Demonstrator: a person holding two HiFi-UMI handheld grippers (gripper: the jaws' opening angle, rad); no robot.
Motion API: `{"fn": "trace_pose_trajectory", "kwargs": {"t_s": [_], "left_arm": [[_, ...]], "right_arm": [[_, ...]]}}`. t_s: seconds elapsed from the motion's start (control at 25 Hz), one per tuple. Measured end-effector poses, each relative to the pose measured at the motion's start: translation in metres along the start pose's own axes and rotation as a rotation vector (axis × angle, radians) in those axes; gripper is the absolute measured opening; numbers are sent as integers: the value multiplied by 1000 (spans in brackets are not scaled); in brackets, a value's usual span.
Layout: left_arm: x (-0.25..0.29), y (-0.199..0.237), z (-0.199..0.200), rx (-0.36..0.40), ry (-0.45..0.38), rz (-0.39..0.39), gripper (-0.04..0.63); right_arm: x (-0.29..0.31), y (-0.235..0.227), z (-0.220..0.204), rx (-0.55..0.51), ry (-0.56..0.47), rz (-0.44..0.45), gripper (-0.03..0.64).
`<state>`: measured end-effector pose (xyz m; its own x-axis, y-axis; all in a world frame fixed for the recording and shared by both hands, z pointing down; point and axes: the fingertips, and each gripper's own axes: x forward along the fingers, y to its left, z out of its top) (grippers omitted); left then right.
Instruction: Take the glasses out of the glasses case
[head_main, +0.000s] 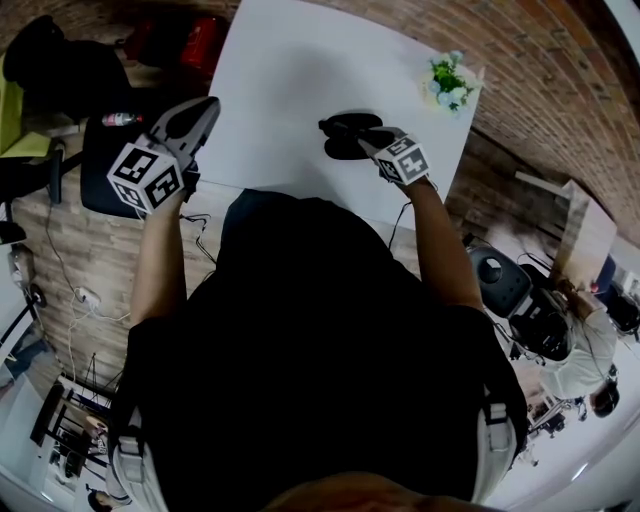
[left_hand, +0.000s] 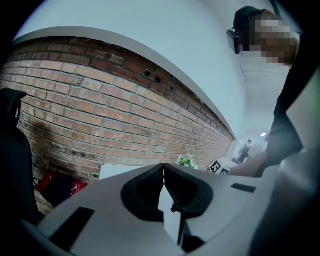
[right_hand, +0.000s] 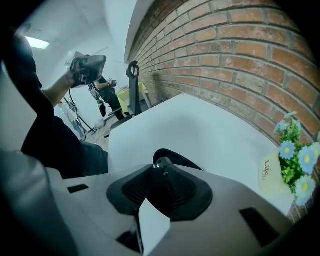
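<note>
Glasses case (head_main: 348, 135): black, lying on the white table (head_main: 290, 70) in the upper middle of the head view and showing as two dark lobes, one above the other. The right tool (head_main: 368, 145) is pointing steeply down at it from the right, its tips over the lower lobe. In the right gripper view the right tool (right_hand: 161, 169) is standing with its jaws well apart. A dark body with a small glossy knob (right_hand: 161, 163) is sitting between them, and the curved rim of the glasses case (right_hand: 186, 161) is showing just behind. The pads are not visibly pressing on anything. Whether that dark body is the glasses or part of the case is not coming through clearly.

The left tool (head_main: 207, 105) is hanging off the table's left edge, in the upper left of the frame. Its own view is showing the left tool (left_hand: 163, 169) with its jaws closed together on nothing.

The person's dark torso is hiding the table's near edge. Potted flowers (head_main: 450, 82) are standing in the upper right, well apart from the case.
</note>
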<state>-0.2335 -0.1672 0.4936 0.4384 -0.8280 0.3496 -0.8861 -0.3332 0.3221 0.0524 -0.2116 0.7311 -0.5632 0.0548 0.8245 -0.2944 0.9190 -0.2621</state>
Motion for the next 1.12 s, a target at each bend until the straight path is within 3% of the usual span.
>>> {"fn": "trace_pose_trajectory", "kwargs": {"t_s": [0.44,1.12], "left_arm": [[-8,17,-8,-25,0,30,11],[-4,27,-23,-67,27,42,11]], "right_arm": [[25,-5,-13,-117,109,-3,108],[53,-14,-32,-164,223,34,109]]}}
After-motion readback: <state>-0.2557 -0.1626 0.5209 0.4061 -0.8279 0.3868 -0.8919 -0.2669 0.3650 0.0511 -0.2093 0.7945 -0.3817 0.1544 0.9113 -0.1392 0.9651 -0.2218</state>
